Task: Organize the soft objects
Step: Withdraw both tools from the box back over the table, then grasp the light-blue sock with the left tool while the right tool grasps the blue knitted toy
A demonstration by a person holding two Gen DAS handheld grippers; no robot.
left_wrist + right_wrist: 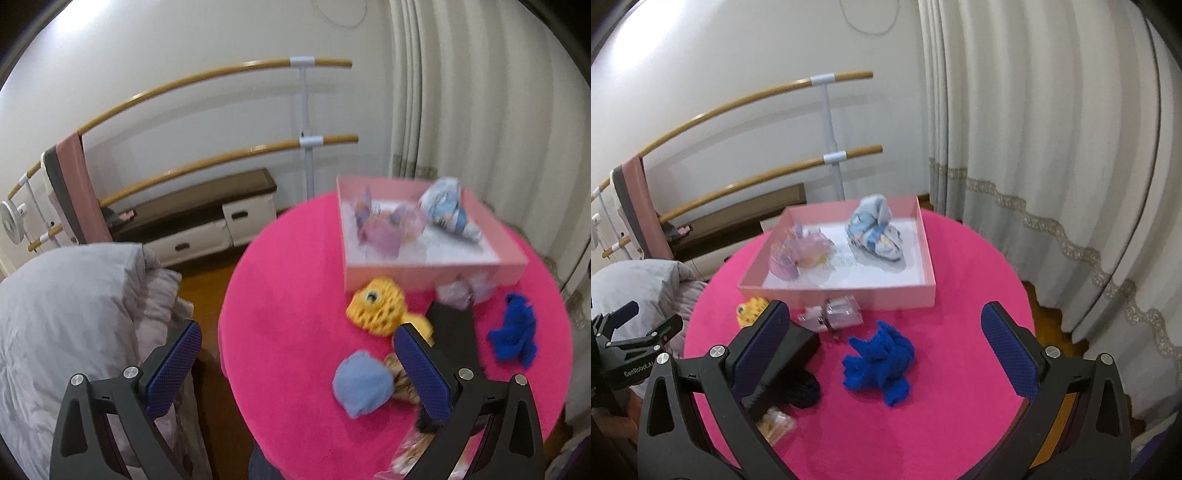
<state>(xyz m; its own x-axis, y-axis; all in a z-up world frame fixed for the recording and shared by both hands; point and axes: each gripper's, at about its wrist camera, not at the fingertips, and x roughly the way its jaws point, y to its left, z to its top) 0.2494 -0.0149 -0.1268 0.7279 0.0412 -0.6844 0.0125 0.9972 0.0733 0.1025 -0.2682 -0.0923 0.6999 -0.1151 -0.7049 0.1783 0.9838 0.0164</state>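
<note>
Both tools are hovering with fingers apart, gripping nothing: right tool [882, 350] over the blue toy [879, 363] on the pink desk [960, 258], left tool [295, 354] at the desk's edge, near the box [436, 271]

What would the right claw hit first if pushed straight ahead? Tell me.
Most likely the blue fuzzy cloth, lying between the open right claw and the pink box; depth is uncertain.

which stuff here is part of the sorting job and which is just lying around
Job: pink box holding a lilac bundle and a pale blue bundle; loose blue fuzzy item, light blue ball, yellow toy.

Lying about: grey duvet, curtain, wooden rails, low bench.
</note>
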